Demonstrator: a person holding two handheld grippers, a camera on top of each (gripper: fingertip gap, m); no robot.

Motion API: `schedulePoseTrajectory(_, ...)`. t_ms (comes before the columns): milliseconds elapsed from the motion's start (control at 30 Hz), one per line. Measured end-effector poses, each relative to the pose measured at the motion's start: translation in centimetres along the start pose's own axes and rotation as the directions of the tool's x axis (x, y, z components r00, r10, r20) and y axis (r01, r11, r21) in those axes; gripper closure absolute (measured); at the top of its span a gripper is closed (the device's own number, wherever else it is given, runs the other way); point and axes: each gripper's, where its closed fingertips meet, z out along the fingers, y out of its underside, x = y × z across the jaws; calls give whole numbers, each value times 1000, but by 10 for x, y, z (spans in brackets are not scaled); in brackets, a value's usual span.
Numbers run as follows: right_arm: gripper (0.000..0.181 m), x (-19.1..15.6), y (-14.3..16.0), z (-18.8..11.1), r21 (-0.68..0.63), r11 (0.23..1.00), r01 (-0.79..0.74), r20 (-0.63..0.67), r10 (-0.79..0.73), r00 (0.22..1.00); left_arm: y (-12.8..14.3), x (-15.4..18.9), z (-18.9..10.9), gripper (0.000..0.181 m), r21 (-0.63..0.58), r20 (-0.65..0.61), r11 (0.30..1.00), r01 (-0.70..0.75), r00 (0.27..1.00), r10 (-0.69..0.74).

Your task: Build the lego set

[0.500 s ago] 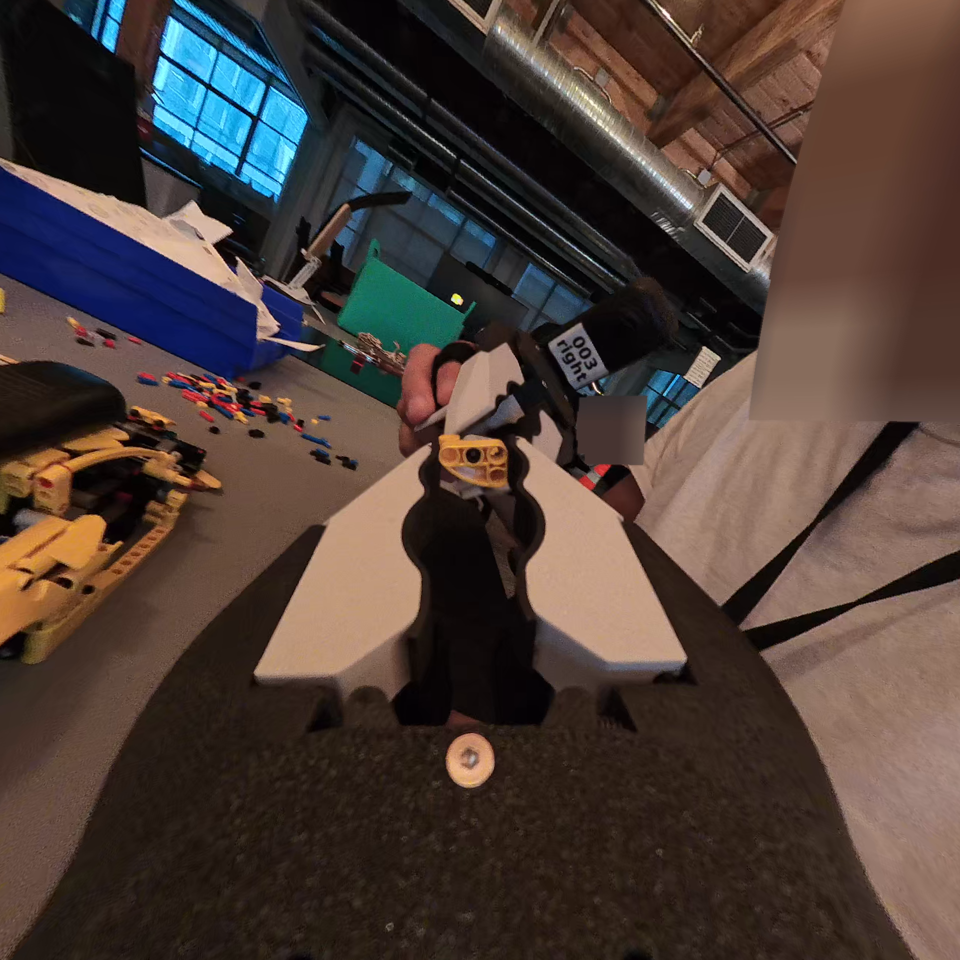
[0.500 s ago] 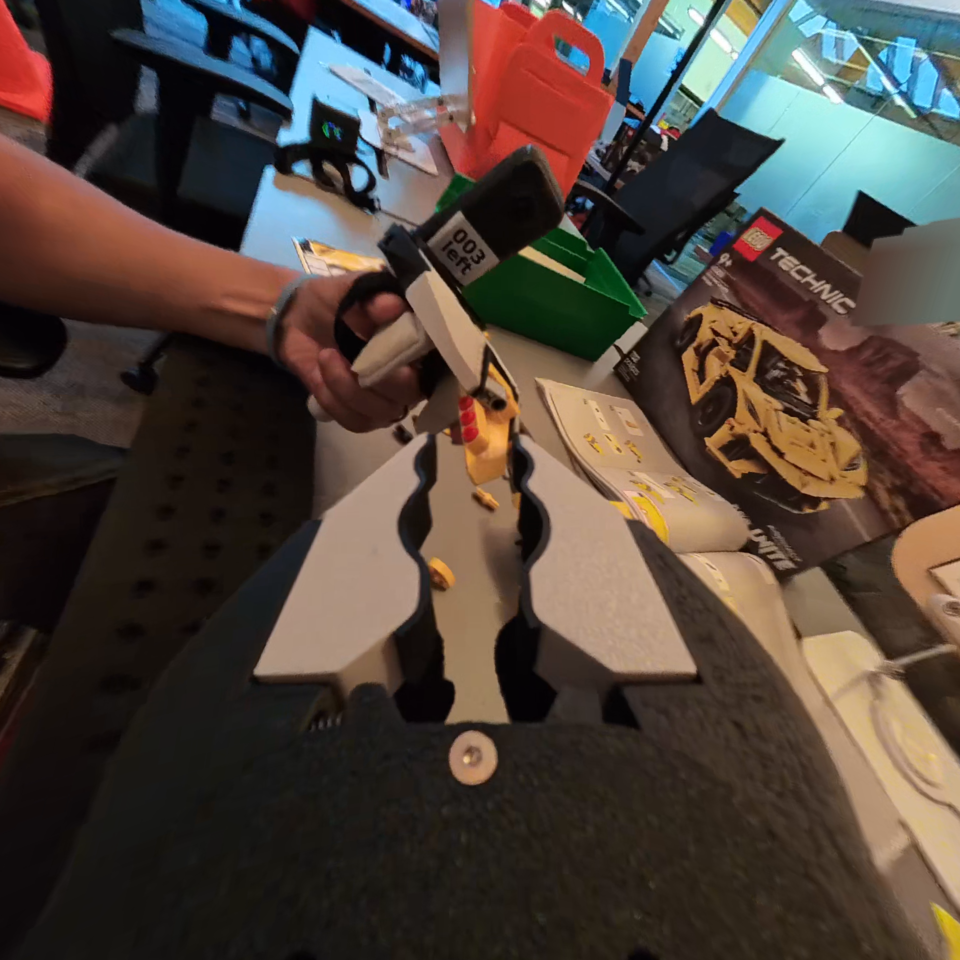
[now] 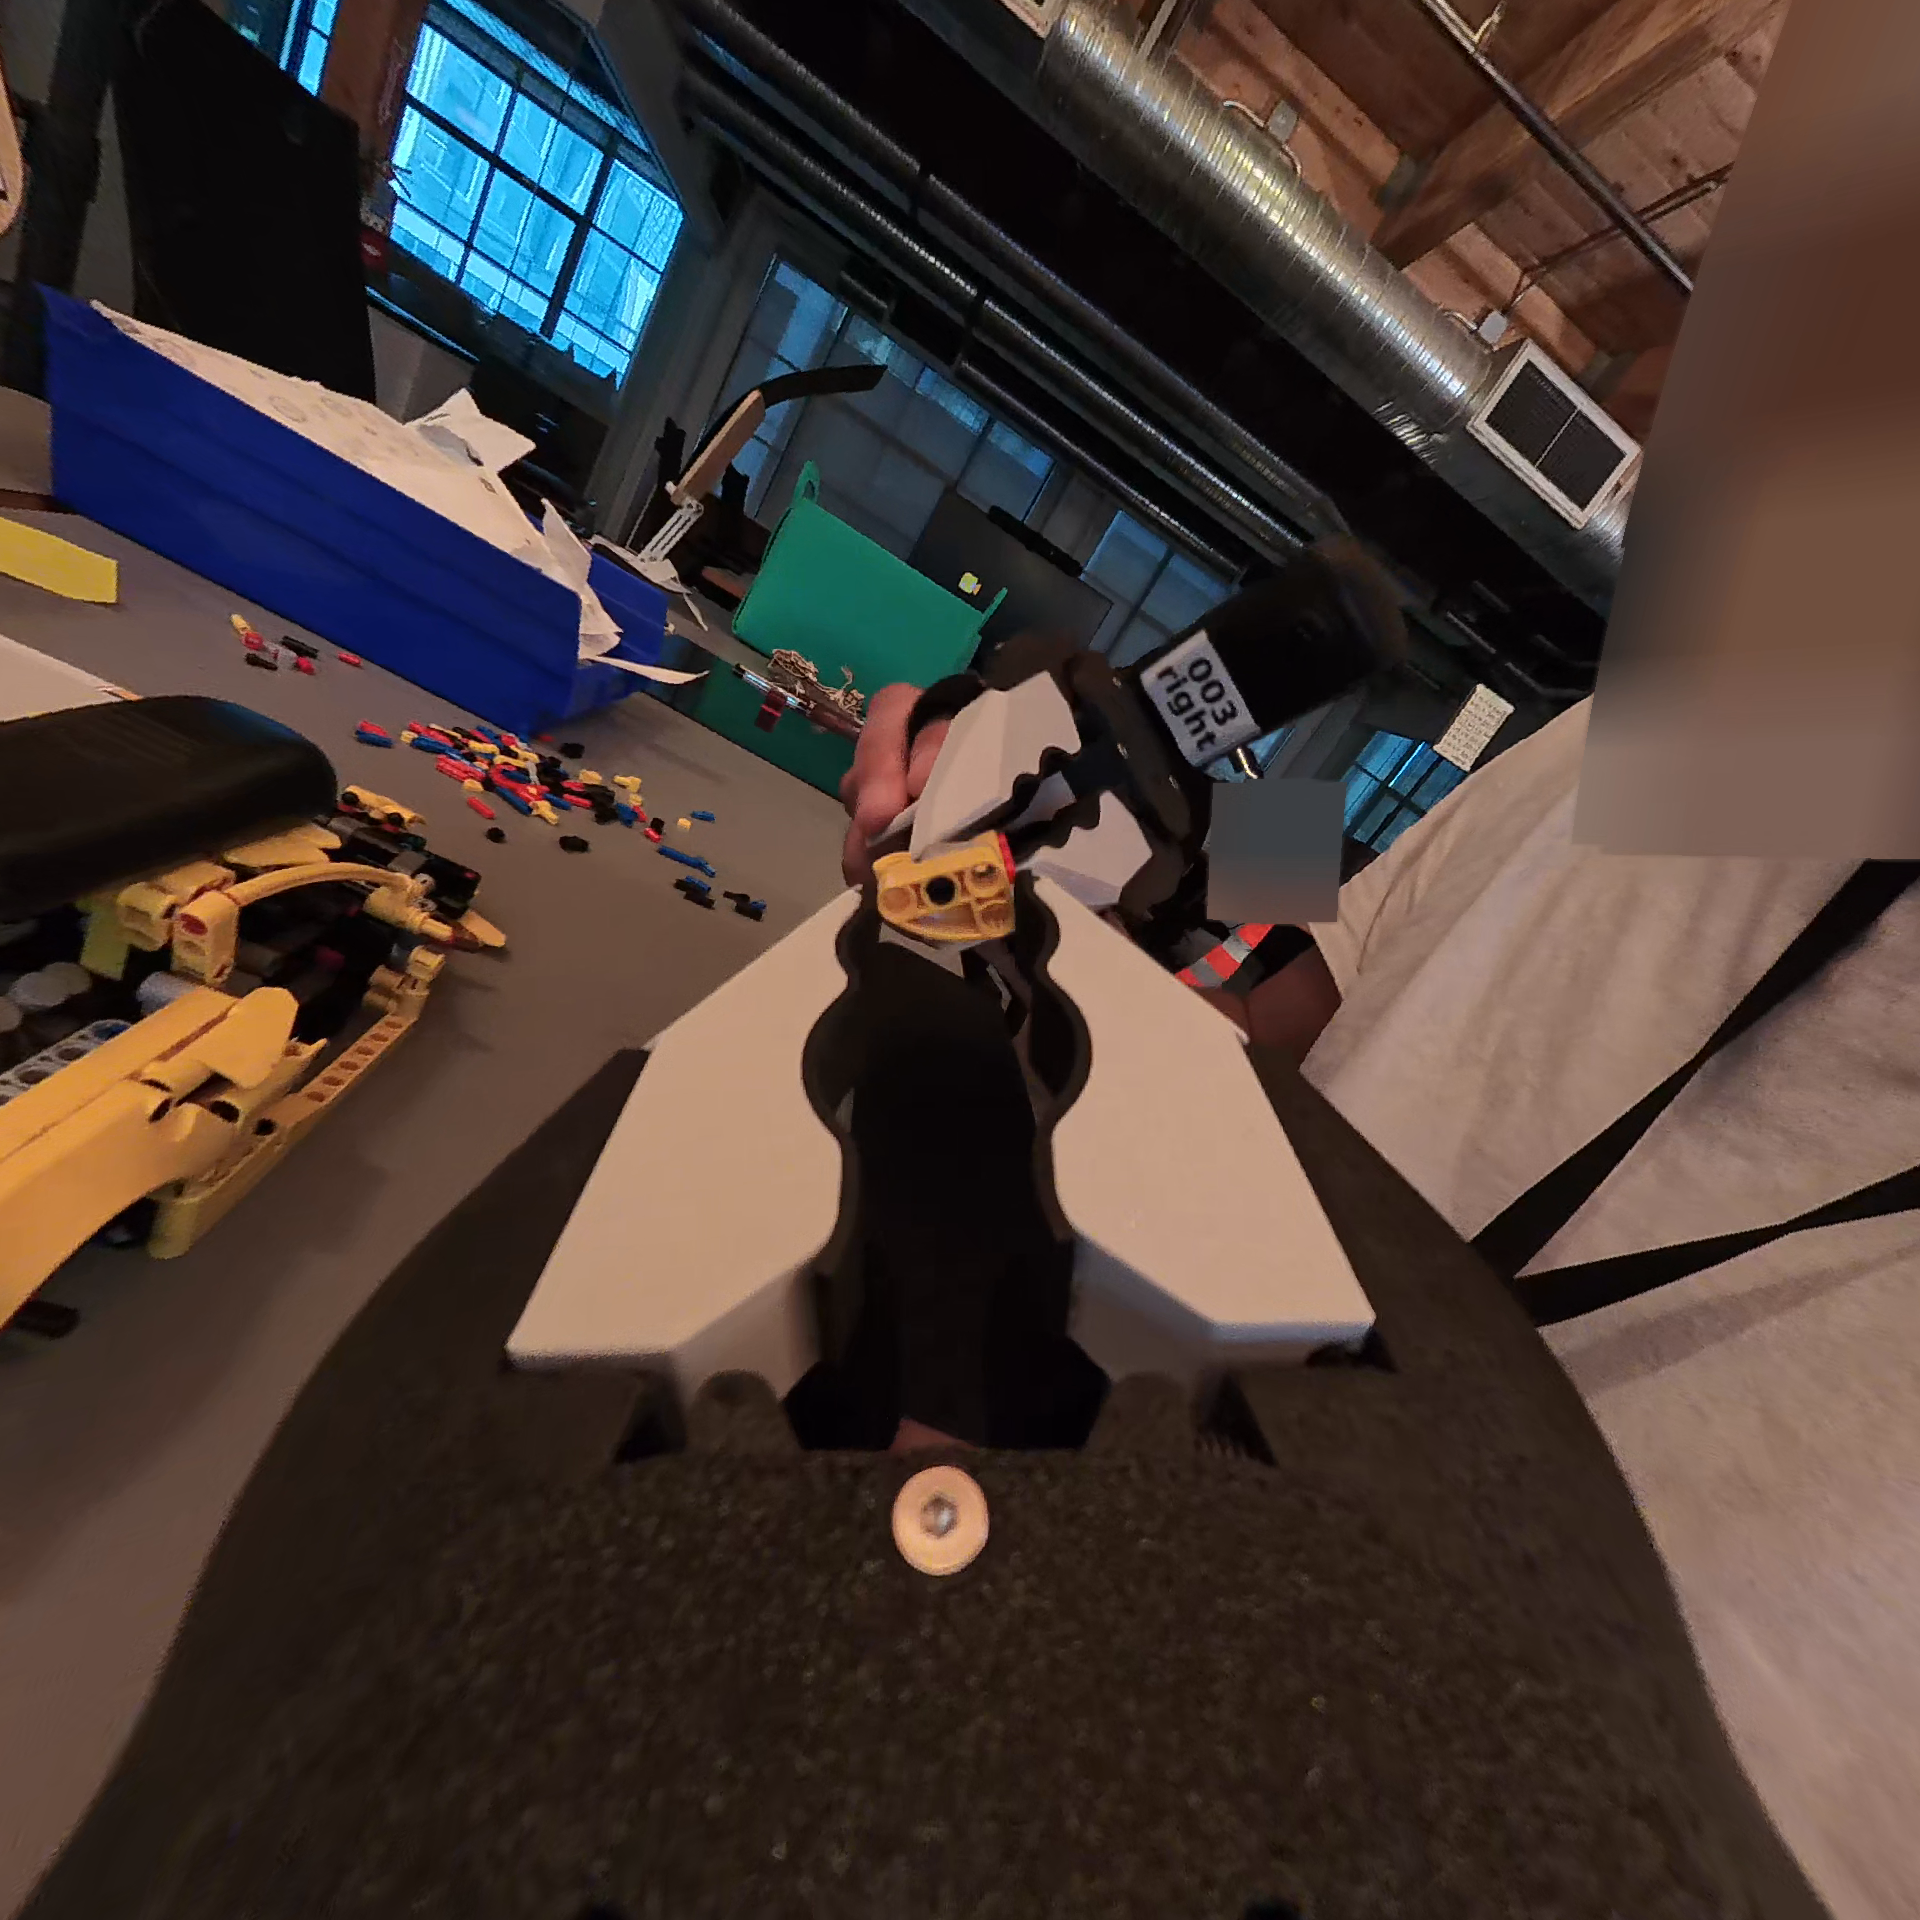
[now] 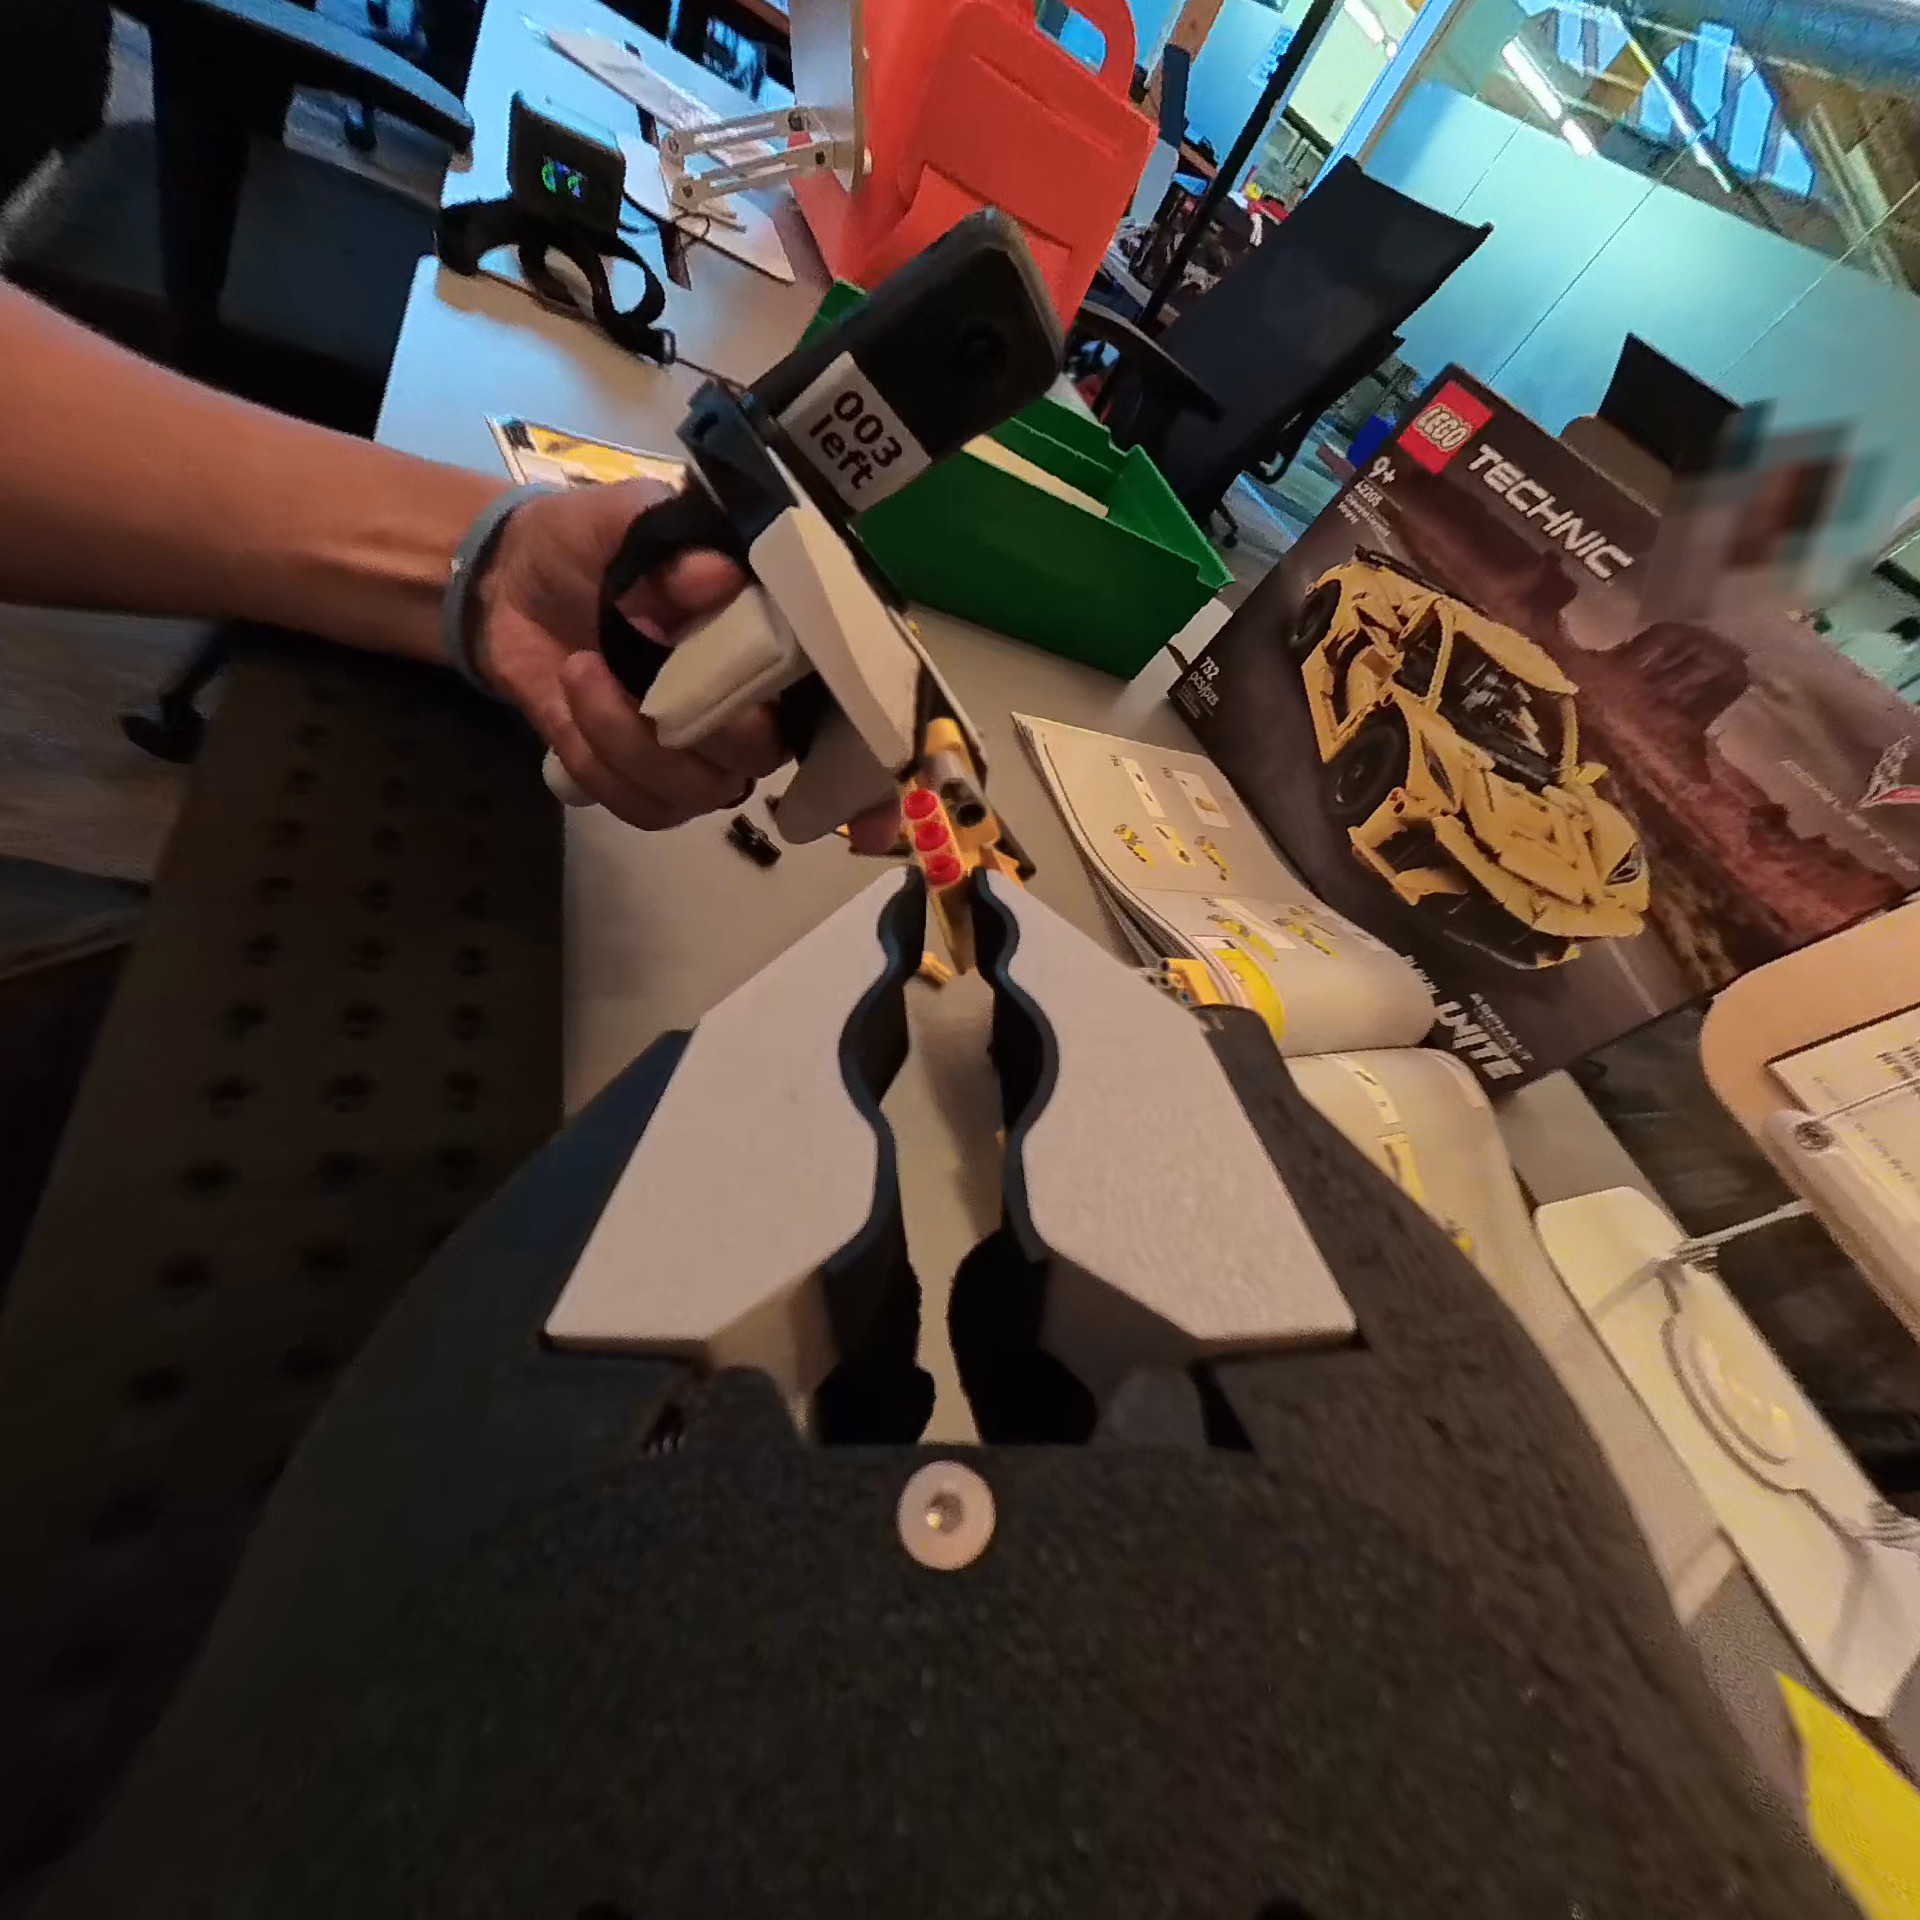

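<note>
A small yellow Lego sub-assembly [image 3: 943, 896] with red pins [image 4: 928, 836] is held in the air between both grippers. My left gripper [image 3: 943, 920] is shut on it at its fingertips. It also shows in the right wrist view [image 4: 831, 665], held in a hand and coming down onto the piece from above. My right gripper [image 4: 948, 899] is shut on the lower part of the same piece [image 4: 954, 920]. In the left wrist view it [image 3: 997, 790] meets the piece from the far side. The partly built yellow car [image 3: 187, 1039] lies on the grey table at left.
Loose small pieces [image 3: 540, 769] are scattered before a blue bin [image 3: 312, 520]. A green bin [image 4: 1039, 540], the set's box [image 4: 1507, 727] and an open instruction booklet [image 4: 1195, 862] stand right of the grippers. A small black piece [image 4: 755, 840] lies on the table. My two grippers' fingertips are within a few centimetres of each other.
My right gripper's fingers have closed in from a wider gap onto the yellow piece. The piece has tilted a little in the left gripper's tips.
</note>
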Motion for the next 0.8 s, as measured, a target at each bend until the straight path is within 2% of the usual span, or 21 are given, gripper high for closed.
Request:
schedulePoseTrajectory(200,175,-3,1,-1,5,1000,5,14,-5,1000,3,2,-1,157,-17,-30,999,31,999,-31)
schedulePoseTrajectory(233,174,-6,1,-1,5,1000,-13,34,13,999,3,2,-1,157,-20,-28,1000,21,999,-21)
schedulePoseTrajectory(300,160,-14,-5,-5,29,996,-86,126,82,989,8,-2,0,157,-49,-8,999,19,1000,-20)
schedulePoseTrajectory(400,158,-5,-24,-16,97,974,-206,186,186,965,19,-2,4,157,-108,-10,994,23,1000,-24)
schedulePoseTrajectory(567,158,-17,0,-6,-39,993,-107,223,113,968,29,2,8,157,-158,-30,987,21,999,-26)
schedulePoseTrajectory(633,165,-19,2,-5,-33,994,-106,223,111,968,32,3,8,157,-173,-35,985,19,999,-25)
schedulePoseTrajectory(800,164,-29,3,-9,-38,992,-117,299,123,946,41,11,10,157,-222,-67,975,-22,998,7)
